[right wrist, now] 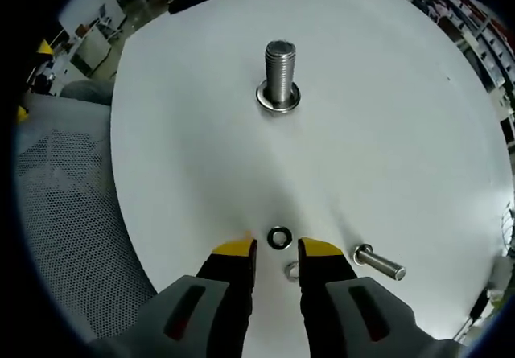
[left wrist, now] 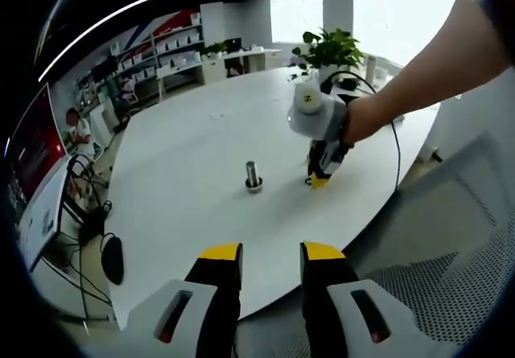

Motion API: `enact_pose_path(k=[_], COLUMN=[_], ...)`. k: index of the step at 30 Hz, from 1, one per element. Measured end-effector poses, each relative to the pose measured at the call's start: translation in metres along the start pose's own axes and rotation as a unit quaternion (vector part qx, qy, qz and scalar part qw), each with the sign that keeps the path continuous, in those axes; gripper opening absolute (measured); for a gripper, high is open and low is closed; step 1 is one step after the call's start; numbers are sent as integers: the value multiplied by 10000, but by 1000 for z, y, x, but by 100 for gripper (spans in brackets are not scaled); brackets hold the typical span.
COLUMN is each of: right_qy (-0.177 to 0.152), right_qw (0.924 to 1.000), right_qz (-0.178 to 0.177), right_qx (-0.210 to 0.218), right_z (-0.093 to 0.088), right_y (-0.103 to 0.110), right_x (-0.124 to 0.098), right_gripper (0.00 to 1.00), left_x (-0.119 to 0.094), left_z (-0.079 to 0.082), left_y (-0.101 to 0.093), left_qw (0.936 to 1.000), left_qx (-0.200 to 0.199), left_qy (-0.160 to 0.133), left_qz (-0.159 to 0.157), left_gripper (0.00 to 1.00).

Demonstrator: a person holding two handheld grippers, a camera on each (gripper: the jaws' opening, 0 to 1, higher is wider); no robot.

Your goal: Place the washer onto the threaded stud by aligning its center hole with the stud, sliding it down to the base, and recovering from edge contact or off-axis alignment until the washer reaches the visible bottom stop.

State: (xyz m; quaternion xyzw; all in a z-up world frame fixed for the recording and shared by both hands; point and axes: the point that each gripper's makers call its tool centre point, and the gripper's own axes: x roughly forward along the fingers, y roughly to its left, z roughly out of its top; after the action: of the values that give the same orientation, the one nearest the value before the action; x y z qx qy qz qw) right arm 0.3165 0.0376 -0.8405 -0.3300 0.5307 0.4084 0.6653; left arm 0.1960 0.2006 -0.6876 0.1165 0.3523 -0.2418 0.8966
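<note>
Right gripper (right wrist: 275,249), jaws slightly parted and empty, sits just short of a loose washer (right wrist: 279,237), bolt (right wrist: 378,263) lying alongside; threaded stud (right wrist: 279,72) stands unobstructed beyond; left gripper (left wrist: 271,253) likewise parted, empty.

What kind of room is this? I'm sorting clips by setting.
Probably an open office or showroom: a large white round table, shelving units along the far wall, a potted plant by bright windows, and a mesh office chair.
</note>
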Motion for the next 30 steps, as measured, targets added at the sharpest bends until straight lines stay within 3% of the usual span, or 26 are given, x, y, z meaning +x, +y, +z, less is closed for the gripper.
enact_pose_path(k=[5,10,17,18,21,27,30], right_qy=[-2,43,235,353,426,427,598], right_qw=[10000,9983,9959,9923,9868,9831,9824], right_qz=[-10,18,150,225,233,214,210], right_qx=[-5,-582,-865,-1168,-1547,-1769,-1758], right_z=[2,2,2,1,0,1,2], right_y=[-1,1,0,0,2,-1,-1], right_x=[0,1,3,1,2,1,3], right_gripper=[22,20,18,18,18,15,15], left_x=[0,1,0,1,1,0,1], left_z=[0,0,0,0,-1,0,-1], left_y=[0,0,0,0,0,0,0], left_qw=[10000,10000,10000,10000,10000,10000,10000], left_qx=[-5,-9,-8,-12,-7,-26,-16], left_qy=[3,9,14,17,27,17,33], left_qz=[6,9,4,0,-1,6,-3], left_gripper=[26,26,26,26,26,25,25])
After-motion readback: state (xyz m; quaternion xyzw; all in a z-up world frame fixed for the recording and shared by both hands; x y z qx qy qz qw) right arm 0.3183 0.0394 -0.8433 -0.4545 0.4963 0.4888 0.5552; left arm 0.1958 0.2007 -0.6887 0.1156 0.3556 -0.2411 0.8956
